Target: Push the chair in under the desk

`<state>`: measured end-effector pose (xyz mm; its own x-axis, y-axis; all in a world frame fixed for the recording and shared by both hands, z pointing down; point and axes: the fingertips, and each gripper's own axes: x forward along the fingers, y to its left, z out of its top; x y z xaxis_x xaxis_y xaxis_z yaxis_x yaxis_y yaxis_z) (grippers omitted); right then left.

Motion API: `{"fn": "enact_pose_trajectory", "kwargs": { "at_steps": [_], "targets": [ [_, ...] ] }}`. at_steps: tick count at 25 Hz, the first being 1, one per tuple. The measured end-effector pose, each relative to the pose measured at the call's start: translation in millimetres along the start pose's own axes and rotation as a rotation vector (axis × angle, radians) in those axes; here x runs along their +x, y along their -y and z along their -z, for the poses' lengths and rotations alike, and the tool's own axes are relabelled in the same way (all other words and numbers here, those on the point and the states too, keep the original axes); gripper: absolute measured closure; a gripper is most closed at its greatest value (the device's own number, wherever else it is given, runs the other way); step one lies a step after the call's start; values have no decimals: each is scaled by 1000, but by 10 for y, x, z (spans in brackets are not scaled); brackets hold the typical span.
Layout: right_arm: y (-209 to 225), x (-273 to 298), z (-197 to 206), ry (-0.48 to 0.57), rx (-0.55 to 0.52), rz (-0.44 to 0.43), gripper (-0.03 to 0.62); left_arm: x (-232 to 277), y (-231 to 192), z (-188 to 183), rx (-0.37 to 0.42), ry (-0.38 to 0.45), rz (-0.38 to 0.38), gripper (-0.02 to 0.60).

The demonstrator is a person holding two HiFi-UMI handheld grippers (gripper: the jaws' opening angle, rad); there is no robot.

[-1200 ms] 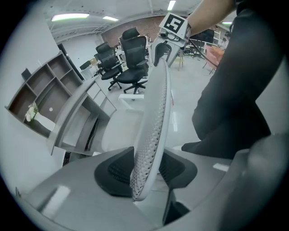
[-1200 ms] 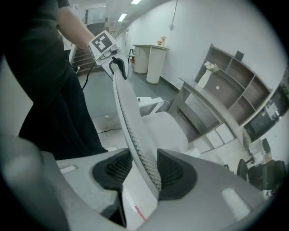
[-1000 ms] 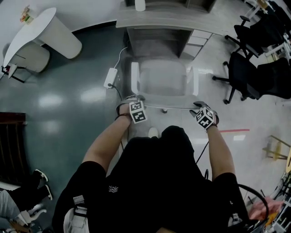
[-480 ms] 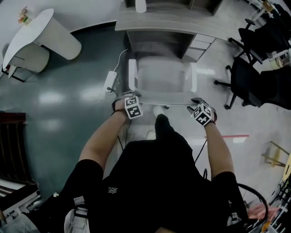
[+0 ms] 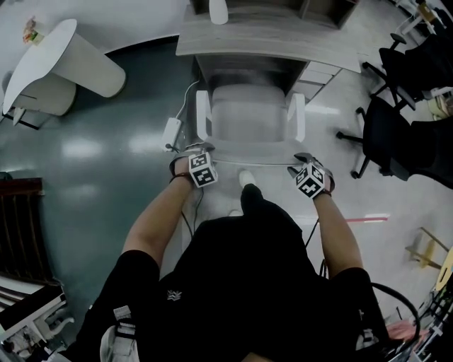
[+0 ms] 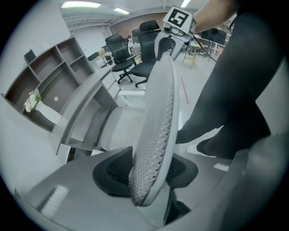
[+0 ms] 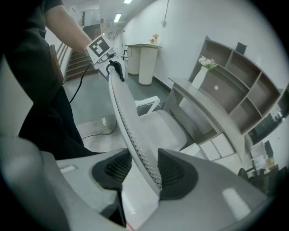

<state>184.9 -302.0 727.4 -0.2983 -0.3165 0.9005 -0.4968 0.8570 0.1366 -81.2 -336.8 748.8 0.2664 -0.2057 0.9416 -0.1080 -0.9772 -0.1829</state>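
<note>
A white mesh-backed chair (image 5: 251,120) stands facing the grey desk (image 5: 262,39), the front of its seat under the desk's edge. My left gripper (image 5: 203,151) holds the left end of the backrest's top edge (image 5: 255,161), my right gripper (image 5: 303,160) the right end. In the left gripper view the backrest (image 6: 158,126) runs between the dark pads of the left gripper (image 6: 146,173), whose jaws are opening a little while still against the mesh. In the right gripper view the right gripper (image 7: 144,173) clamps the backrest (image 7: 128,122).
A white power strip (image 5: 172,129) with its cable lies on the floor left of the chair. Black office chairs (image 5: 396,134) stand to the right, a white pedestal table (image 5: 64,49) to the far left. A white vase (image 5: 218,8) stands on the desk. The person's shoe (image 5: 247,178) is behind the chair.
The chair has rolled forward toward the desk, with both grippers travelling with its backrest. The person has stepped forward behind it.
</note>
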Motion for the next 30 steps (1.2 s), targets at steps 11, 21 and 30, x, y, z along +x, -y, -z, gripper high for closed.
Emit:
{"fn": "enact_pose_trajectory", "kwargs": {
  "at_steps": [11,21,30],
  "targets": [
    [595,201,-261,-11,26,-15,413,194,-715,-37,-4,-56,10,399],
    [997,324,-446,8,43,-61,414,352,-1256,-72,8,-104,10,399],
    [1356,464,-600,25,-9,-64,424,463,-1679,-85,-13,-102,-31,397]
  ]
}}
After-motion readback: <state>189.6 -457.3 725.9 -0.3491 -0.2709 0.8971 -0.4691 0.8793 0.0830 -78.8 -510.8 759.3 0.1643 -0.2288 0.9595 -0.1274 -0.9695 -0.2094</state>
